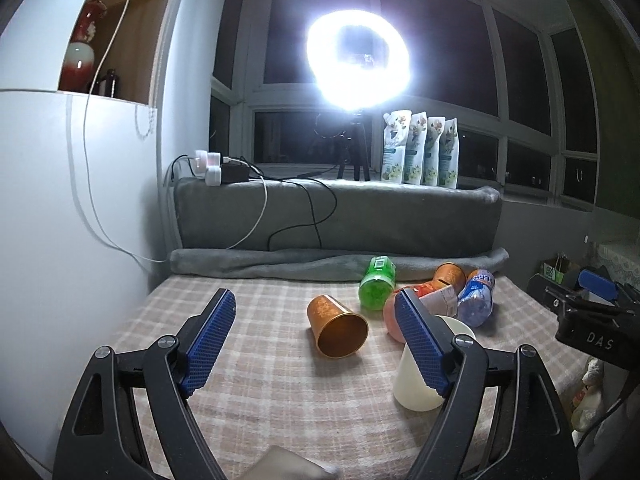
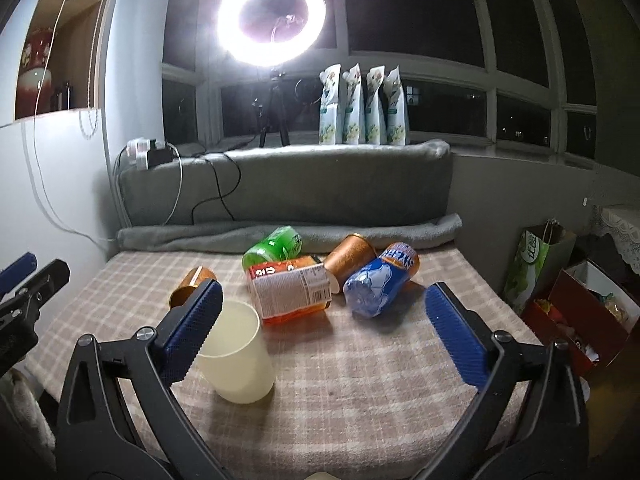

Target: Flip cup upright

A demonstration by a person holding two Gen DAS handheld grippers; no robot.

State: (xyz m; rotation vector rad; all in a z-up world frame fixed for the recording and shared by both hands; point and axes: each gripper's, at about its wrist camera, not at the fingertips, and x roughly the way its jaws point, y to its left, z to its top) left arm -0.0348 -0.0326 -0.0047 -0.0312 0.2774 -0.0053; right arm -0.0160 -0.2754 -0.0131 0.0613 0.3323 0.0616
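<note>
Two hand-held grippers over a plaid-covered bench (image 2: 360,380): the left hand-held gripper (image 1: 316,312) and the right hand-held gripper (image 2: 324,300) each have both blue fingers spread wide apart, holding nothing. Three cups are present: one cream cup (image 2: 236,356) standing mouth-up near the front, just beside the right unit's left finger; one copper cup (image 1: 338,328) lying on its side, mouth toward the left camera, between the left unit's fingers; a second copper cup (image 2: 352,258) lying on its side further back among the bottles. Three bottles lie on their sides in a cluster: one green bottle (image 2: 274,250), one orange bottle (image 2: 292,292) with a white label, one blue bottle (image 2: 380,284). Four upright pouches (image 2: 364,106) line the window sill beside one ring light (image 2: 272,18) on a tripod
</note>
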